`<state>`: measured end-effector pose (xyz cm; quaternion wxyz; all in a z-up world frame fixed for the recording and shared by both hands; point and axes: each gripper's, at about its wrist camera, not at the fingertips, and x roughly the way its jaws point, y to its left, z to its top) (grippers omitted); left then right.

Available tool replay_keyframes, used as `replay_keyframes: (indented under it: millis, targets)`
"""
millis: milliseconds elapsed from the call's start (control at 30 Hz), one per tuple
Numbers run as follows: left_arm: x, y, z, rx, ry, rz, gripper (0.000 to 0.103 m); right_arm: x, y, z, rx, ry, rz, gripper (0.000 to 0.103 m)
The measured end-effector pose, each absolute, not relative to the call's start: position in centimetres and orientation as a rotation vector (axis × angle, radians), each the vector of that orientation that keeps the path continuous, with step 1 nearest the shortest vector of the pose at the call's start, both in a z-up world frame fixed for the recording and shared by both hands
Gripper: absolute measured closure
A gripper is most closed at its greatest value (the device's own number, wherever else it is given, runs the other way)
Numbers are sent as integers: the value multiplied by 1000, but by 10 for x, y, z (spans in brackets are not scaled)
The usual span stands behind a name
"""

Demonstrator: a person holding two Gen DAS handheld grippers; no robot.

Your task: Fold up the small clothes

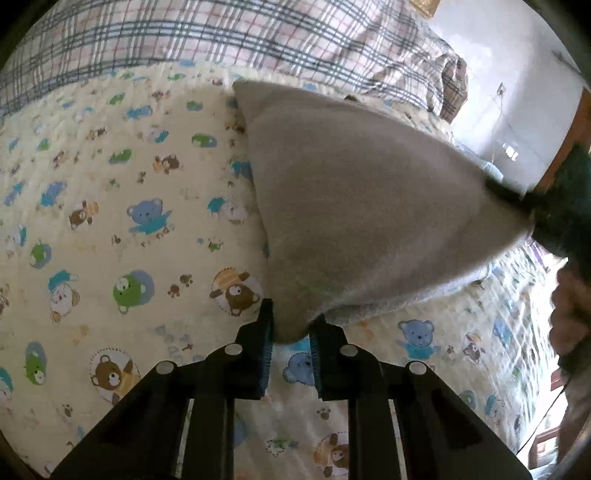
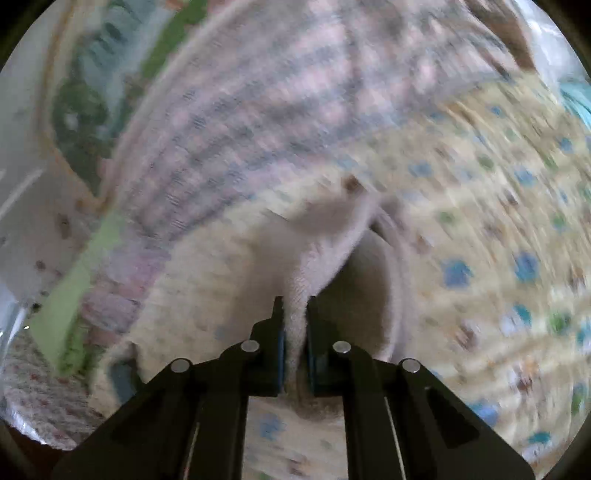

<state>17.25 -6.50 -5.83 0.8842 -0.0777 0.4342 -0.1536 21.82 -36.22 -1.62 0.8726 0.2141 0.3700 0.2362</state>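
A small grey-beige garment [image 1: 354, 206] is lifted above the bear-print bedsheet [image 1: 110, 206] and stretched between both grippers. My left gripper [image 1: 291, 325] is shut on its near corner. The dark right gripper [image 1: 546, 206] shows at the right edge of the left wrist view, holding the cloth's other corner. In the blurred right wrist view my right gripper [image 2: 294, 310] is shut on a bunched strip of the same garment [image 2: 325, 236], which hangs down toward the sheet [image 2: 480, 221].
A plaid blanket [image 1: 221, 33] lies bunched along the far side of the bed and also shows in the right wrist view [image 2: 258, 110]. A white wall [image 1: 517, 92] and wooden frame [image 1: 569, 133] stand at the right. The person's hand [image 1: 569, 314] is at the right edge.
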Motion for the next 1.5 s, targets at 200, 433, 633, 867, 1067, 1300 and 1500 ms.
replay_keyframes:
  millis: [200,433,633,867,1067,1300,1500]
  targets:
    - [172,-68,-59,-152,917,-341,86,216,-378,-42,483,778,452,93]
    - [173,-59,-62,-182,996,-380,82,219,-371,-56,380,858,416,91]
    - [166,-37,-32,-222,945,-389,39,218,-381,-32,384,831,384,63]
    - [217,-24,-17,-415,966,-426,21,267,-373,-12,421,807,417,28]
    - [262,-40,-37,-508,1057,-492,21,310,-359,-35,423,912,441,24]
    - [294,-66,-61,-532,1084,-521,17,327,-363,-62,427,960,462,31]
    - [297,-67,-58,-536,1028,-501,50,324,-360,-66,526,953,537,65]
